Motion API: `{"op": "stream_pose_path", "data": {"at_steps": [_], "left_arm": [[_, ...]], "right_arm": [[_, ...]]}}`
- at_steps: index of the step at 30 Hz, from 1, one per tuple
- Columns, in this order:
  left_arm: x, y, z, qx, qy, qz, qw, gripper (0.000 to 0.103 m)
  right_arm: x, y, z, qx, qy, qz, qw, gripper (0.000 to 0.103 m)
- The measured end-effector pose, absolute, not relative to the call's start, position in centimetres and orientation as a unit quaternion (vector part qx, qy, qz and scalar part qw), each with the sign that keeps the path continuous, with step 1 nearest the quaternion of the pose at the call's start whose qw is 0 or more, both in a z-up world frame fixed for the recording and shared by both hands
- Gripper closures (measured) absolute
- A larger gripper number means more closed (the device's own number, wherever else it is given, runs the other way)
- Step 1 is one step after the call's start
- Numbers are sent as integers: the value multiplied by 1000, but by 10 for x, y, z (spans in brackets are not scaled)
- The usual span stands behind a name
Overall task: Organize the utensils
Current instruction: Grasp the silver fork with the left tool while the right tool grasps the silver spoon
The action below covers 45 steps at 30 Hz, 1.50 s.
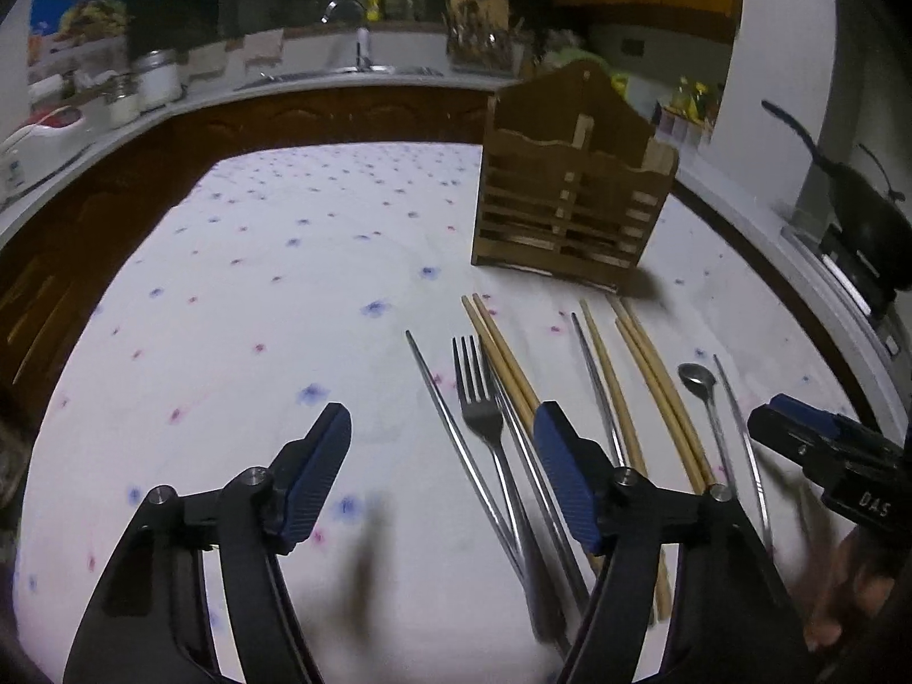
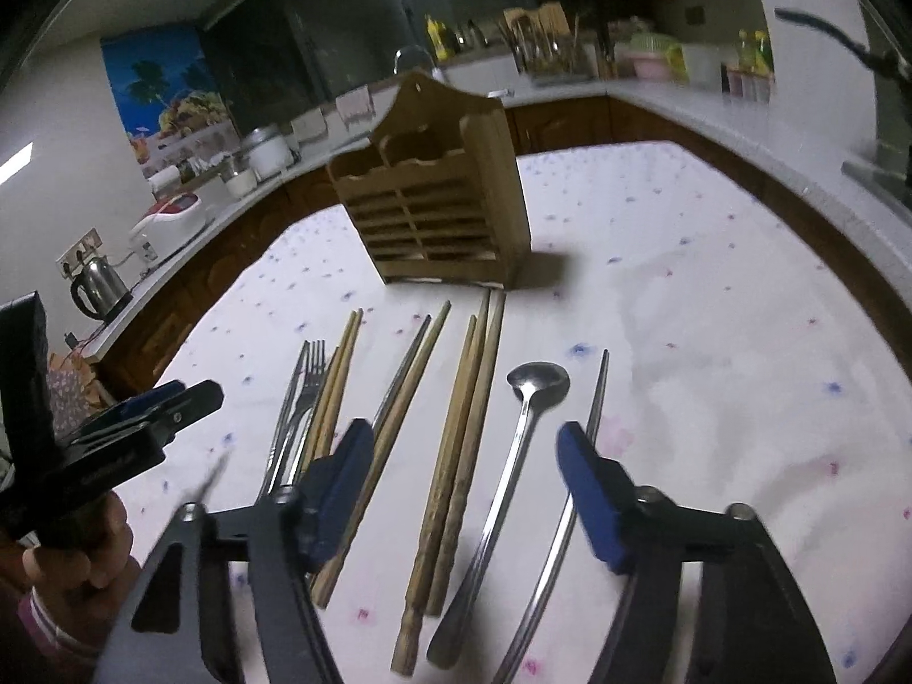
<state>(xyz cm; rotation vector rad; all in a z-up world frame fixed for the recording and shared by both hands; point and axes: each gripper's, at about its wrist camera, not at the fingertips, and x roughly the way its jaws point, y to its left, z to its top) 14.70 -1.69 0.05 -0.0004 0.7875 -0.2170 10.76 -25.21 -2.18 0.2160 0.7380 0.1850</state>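
A slatted wooden utensil holder [image 1: 570, 194] [image 2: 439, 211] stands upright on the far part of the table. In front of it lie a fork [image 1: 481, 416] [image 2: 308, 393], a long-handled spoon [image 1: 696, 379] [image 2: 538, 382], pairs of wooden chopsticks [image 1: 655, 387] [image 2: 467, 427] and thin metal chopsticks [image 1: 450, 427] [image 2: 593, 399], side by side. My left gripper [image 1: 444, 422] hovers open over the fork and a metal chopstick. Above the wooden chopsticks and the spoon, my right gripper [image 2: 464, 433] is open too. Neither touches anything. Each gripper shows at the edge of the other's view [image 1: 781, 416] [image 2: 176, 399].
A white tablecloth [image 1: 256, 262] with small blue and pink flowers covers the table. A counter wraps around it with jars [image 1: 154, 80], a sink tap [image 1: 362, 45], a kettle [image 2: 100, 285] and a black pan [image 1: 866, 216]. A person's hand [image 2: 85, 547] holds the left gripper.
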Motion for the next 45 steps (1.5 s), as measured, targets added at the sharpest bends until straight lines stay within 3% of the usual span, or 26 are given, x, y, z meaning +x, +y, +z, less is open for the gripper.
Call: {"op": "stream_pose_path", "data": {"at_steps": [4,10,18,22,24,26,28,29,32,45], "left_arm": [[173,-20,-8,4,408,-128,904,41],[210,-21,-21,6,438,-160,884,48],[236,-36,-26,29,449,-208,868,65],[242,-40,-36,32,466,-217,857,82],[241,-37,-39,20,470,-225,853,82],[240,-36,-38,14,471,-227,852,83],[235,-34,-36,8,470,-231,852,87],[231,-33,-33,5,467,-233,853,94],[218,-31,-26,-1,460,-235,856,101],[165,-13,28,-7,391,-218,894,101]], "right_arm": [[127,-255,-32,112,392,85,909,52],[147,-260,-49,121,425,77,894,62],[160,-264,-54,135,437,81,885,68],[164,-266,-54,138,439,83,884,71],[164,-265,-54,139,438,83,884,72],[164,-266,-55,139,438,83,884,77],[165,-269,-56,149,439,86,882,95],[165,-270,-56,157,440,90,880,99],[159,-271,-53,165,430,96,883,99],[130,-263,-4,147,366,113,912,100]]}}
